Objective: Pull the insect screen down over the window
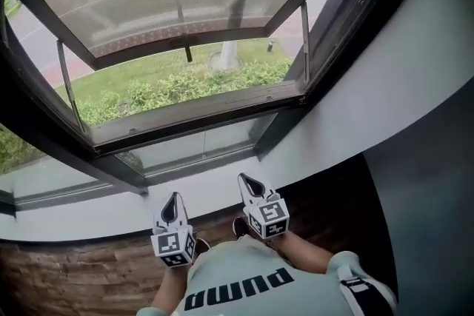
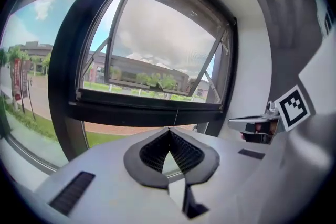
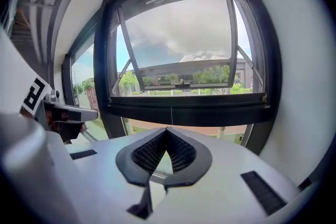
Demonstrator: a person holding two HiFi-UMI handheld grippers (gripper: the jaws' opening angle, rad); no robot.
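Zero contact with the insect screen at this moment. Best read on its position: it's the fine grey mesh grain across the upper window opening in the head view. I can't tell whether its lower edge has reached the bottom frame rail, so I won't call the task finished or unstarted.

Behind that, the sash bar with its handle is swung outward. The side stays prop it there, which is why the opening is exposed and needs covering. A thin pale line crosses the dark rail in both gripper views. It could be a pull cord or a seam; I can't tell which.

Your left gripper and right gripper sit side by side close to your chest. They're in front of the white wall under the window, well apart from the frame, and both are aimed at it.

Both sets of tongs are pressed together with nothing between them. The ribbed pads meet at the tip, and it's the same on the left.

To me that reads as a parked pose, not a reach: squared up on the window, hands level, nothing committed. You'd have to spread one set of jaws before it can take whatever pulls the screen.
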